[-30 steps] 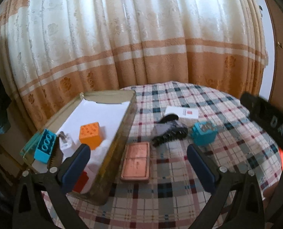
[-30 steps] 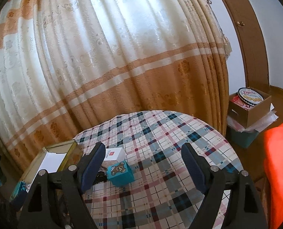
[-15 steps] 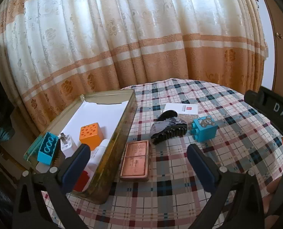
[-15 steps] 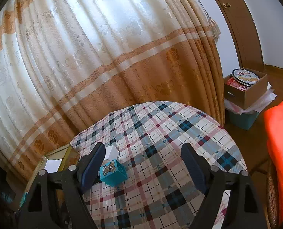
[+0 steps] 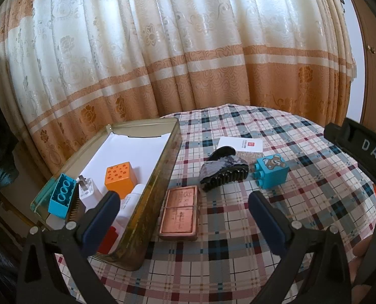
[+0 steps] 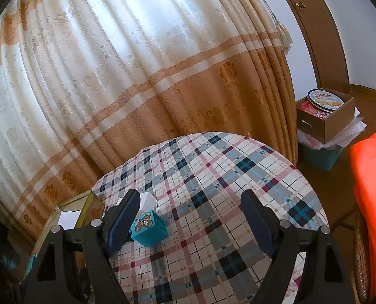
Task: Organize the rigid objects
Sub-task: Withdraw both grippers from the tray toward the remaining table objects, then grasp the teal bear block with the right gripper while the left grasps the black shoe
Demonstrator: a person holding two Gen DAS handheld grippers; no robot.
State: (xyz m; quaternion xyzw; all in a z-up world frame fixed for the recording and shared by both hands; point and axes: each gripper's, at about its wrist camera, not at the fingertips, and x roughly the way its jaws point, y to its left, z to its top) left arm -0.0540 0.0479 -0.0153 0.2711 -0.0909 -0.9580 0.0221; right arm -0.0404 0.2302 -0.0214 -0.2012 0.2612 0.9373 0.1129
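Cream-and-orange curtains back a round plaid-clothed surface (image 5: 276,136). Its loose things lie near the tin tray (image 5: 162,177): one teal bear block (image 5: 273,168), one black hair claw (image 5: 223,172), one copper case (image 5: 179,210), one white card (image 5: 241,144). Inside the tray I count one orange cube (image 5: 120,176), one blue brick (image 5: 61,198), one white plug (image 5: 88,192). Both the left hand-held gripper (image 5: 183,217) and right hand-held gripper (image 6: 190,215) hover released, empty. Best approach, I judge: straddle the bear block squarely, close on flat faces, lift clear of the tray wall.
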